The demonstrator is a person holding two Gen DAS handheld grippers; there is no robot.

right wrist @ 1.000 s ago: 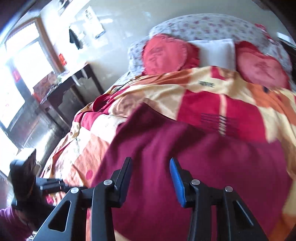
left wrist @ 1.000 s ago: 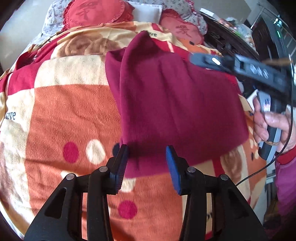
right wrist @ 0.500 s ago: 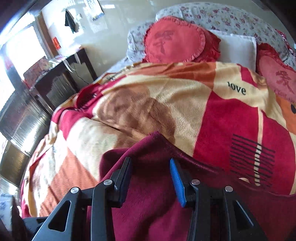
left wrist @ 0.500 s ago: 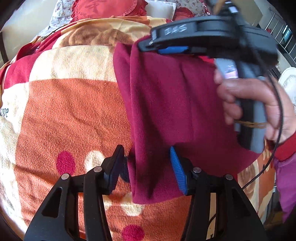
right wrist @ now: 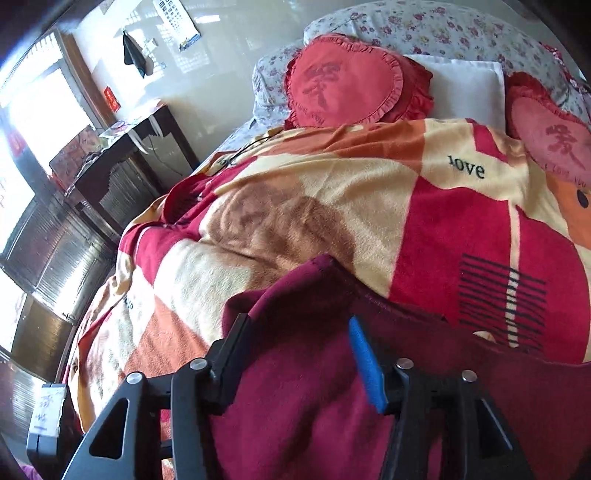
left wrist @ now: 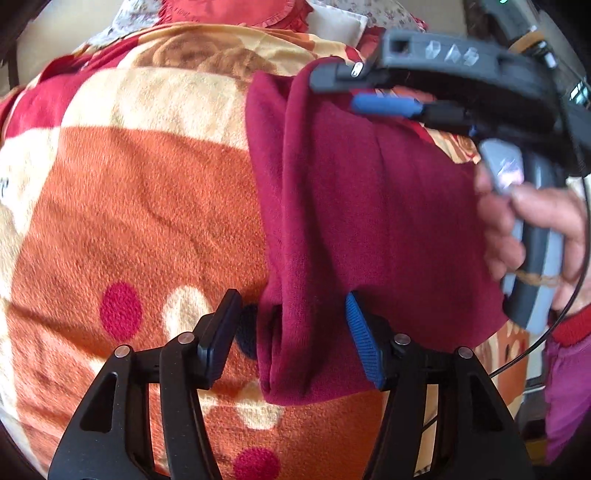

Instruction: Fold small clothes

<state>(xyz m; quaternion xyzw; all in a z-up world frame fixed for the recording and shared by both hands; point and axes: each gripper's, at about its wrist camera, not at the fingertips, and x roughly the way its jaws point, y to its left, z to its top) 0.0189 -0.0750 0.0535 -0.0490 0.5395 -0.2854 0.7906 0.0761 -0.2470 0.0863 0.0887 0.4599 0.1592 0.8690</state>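
Left wrist view showed the left claw (left wrist: 288, 328) spread wide, its black finger and ribbed blue pad (left wrist: 364, 347) straddling the near folded edge of the maroon garment (left wrist: 351, 221), a soft knit lying in a doubled, rolled fold on the fuzzy fleece blanket (left wrist: 129, 203) of the bed. Half a second earlier that edge sat lower between the fingers; the claw had since advanced over it. Farther on, the right claw (left wrist: 384, 96) hovered at the garment's far corner, jaws apart, gripped by the person's right hand (left wrist: 535, 236); a second ago it had hung off to the right of the cloth. Right wrist view showed its fingers wide over the maroon cloth (right wrist: 314, 387), the peaked far corner just ahead, then the patchwork blanket (right wrist: 332, 206), and two frilled heart cushions (right wrist: 351, 77) against a floral pillow (right wrist: 424, 26).
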